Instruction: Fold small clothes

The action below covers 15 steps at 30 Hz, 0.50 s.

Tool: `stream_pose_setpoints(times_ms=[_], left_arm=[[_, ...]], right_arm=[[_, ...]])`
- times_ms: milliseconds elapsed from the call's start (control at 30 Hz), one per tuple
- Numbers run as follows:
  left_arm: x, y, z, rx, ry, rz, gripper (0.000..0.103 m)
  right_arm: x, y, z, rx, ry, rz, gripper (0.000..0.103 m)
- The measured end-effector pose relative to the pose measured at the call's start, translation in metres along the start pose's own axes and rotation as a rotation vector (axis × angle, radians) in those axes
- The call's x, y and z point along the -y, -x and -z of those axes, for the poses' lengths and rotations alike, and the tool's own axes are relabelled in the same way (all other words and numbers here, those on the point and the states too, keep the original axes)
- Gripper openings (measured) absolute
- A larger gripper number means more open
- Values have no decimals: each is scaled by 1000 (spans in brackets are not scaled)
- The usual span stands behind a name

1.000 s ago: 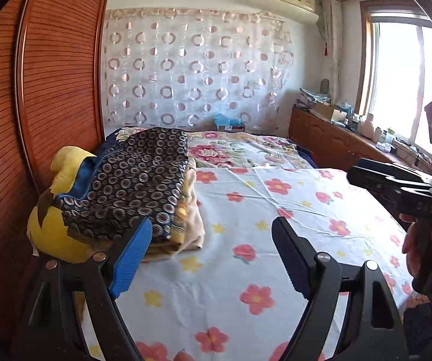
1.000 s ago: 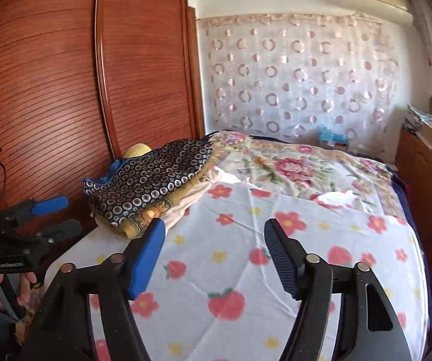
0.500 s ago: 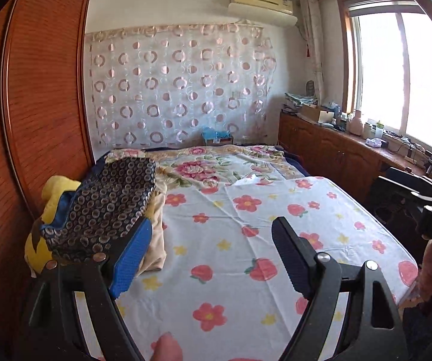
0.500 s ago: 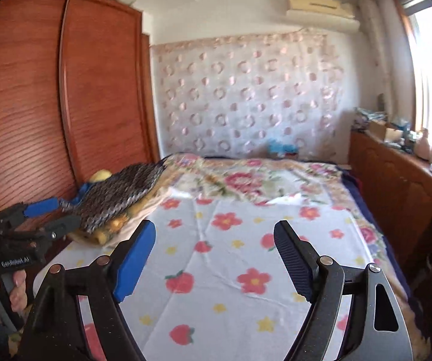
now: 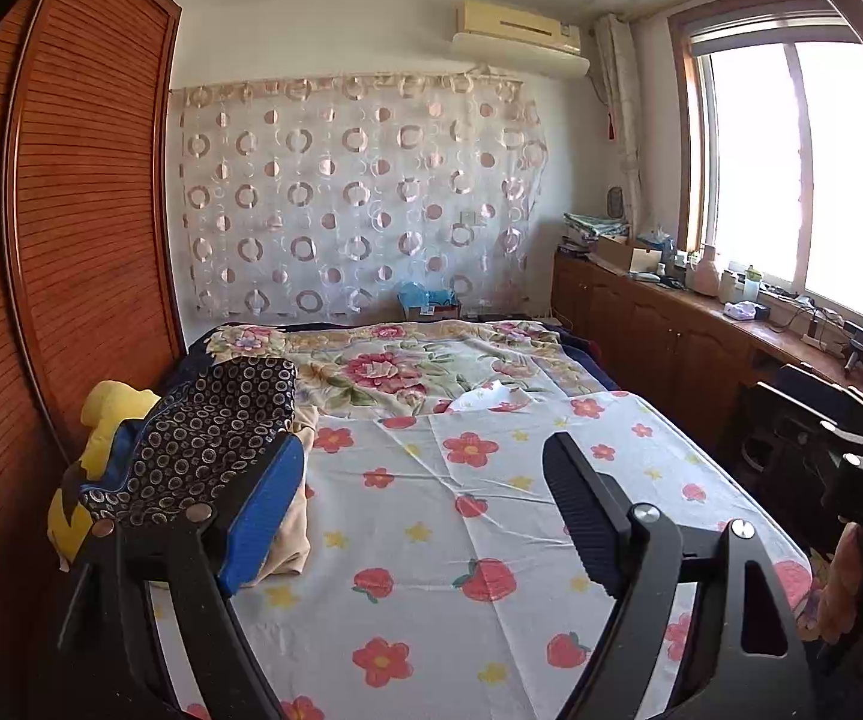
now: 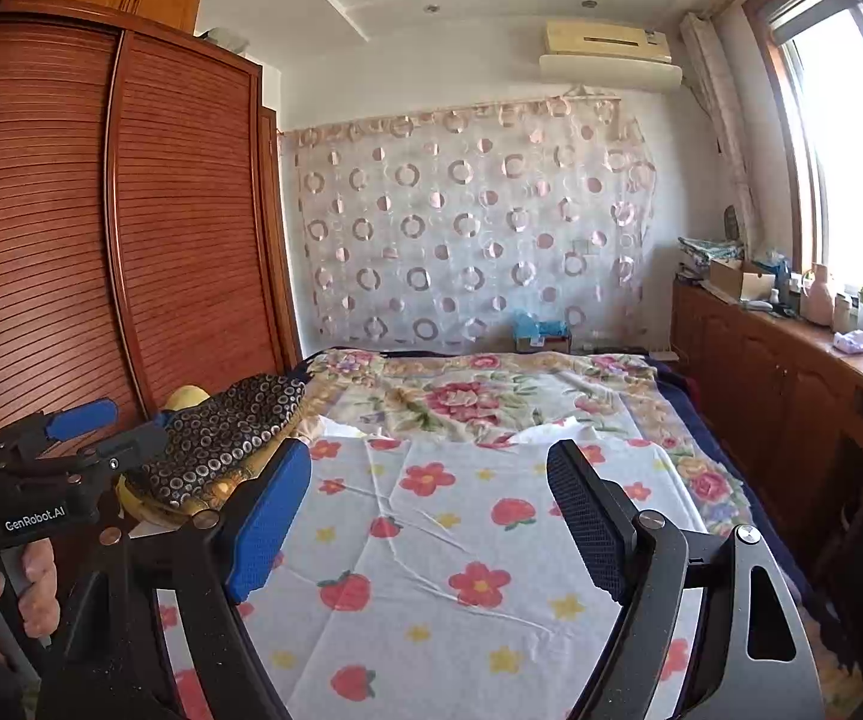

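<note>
A pile of small clothes [image 5: 203, 438] lies at the bed's left edge, topped by a dark ring-patterned garment, with yellow, blue and beige pieces under it. It also shows in the right wrist view [image 6: 227, 438]. My left gripper [image 5: 425, 504] is open and empty, held above the floral sheet [image 5: 449, 516], right of the pile. My right gripper [image 6: 431, 516] is open and empty above the sheet [image 6: 449, 540]. The left gripper also shows at the left edge of the right wrist view [image 6: 101, 429], near the pile.
A wooden slatted wardrobe [image 5: 71, 252] runs along the bed's left side. A low wooden cabinet [image 5: 671, 336] with clutter stands under the window on the right. A ring-patterned curtain [image 5: 347, 198] hangs behind the bed. The right gripper's body [image 5: 839, 450] shows at the right.
Both grippers have pulled back and risen away from the bed, so more of the room and ceiling shows. The clothes pile looks smaller and farther. Both stay open.
</note>
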State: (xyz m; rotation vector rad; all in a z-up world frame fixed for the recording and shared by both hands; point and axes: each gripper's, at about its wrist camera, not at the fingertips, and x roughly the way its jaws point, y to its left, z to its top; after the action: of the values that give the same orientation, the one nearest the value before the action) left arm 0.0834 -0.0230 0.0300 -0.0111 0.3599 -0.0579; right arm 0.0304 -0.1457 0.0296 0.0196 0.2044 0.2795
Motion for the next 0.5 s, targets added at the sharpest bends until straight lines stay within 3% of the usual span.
stream_pose_setpoints(times_ms=[500], left_arm=[[0, -1, 1, -3, 4, -14, 83]], right_arm=[[18, -8, -4, -2, -3, -1, 83]])
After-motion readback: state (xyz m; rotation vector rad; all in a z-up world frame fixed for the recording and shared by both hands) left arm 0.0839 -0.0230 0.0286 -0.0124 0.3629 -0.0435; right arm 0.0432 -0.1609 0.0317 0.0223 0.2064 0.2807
